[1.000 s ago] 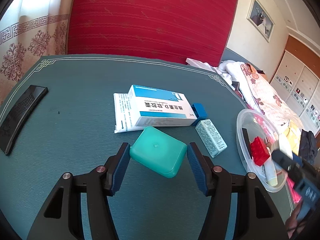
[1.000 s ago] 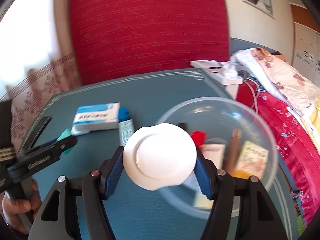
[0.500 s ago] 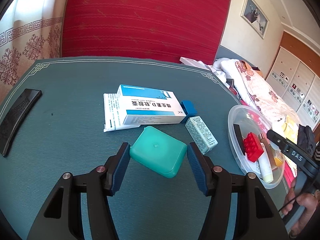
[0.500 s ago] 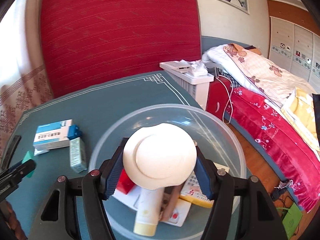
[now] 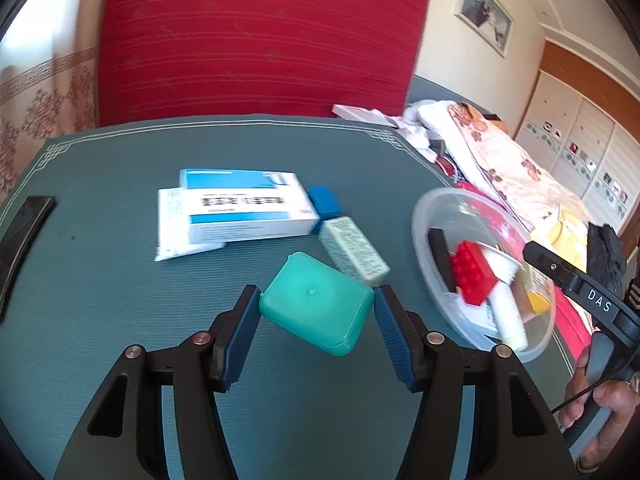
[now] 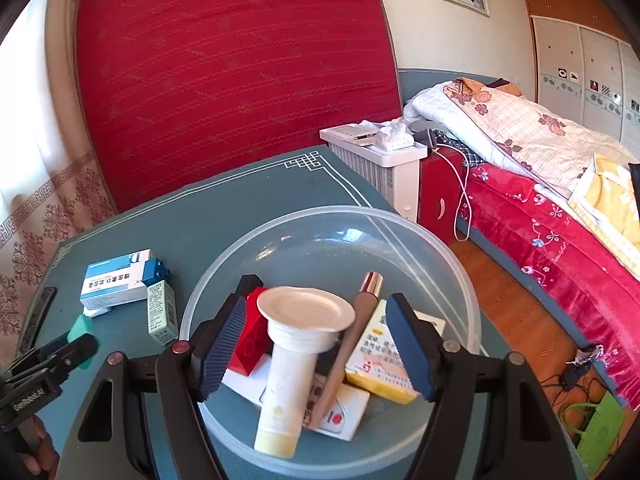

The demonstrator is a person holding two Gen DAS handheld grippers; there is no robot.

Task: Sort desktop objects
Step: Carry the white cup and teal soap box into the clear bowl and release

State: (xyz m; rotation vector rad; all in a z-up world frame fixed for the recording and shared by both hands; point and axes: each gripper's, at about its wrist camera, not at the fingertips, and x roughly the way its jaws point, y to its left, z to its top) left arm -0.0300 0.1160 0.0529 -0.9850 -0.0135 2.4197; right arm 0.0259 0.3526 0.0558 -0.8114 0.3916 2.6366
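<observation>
The right gripper (image 6: 314,344) has just been opening over the clear bowl (image 6: 452,264), its white cap (image 6: 306,312) dropped inside; the left gripper (image 5: 316,322), clamped on the teal case (image 5: 316,304) above the bench (image 5: 100,184), should release only over the bowl.

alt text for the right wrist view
The right claw stands open over a clear plastic bowl, with a white tube lying inside between its fingers. A red brick, a yellow box and a pen lie there too.
</observation>
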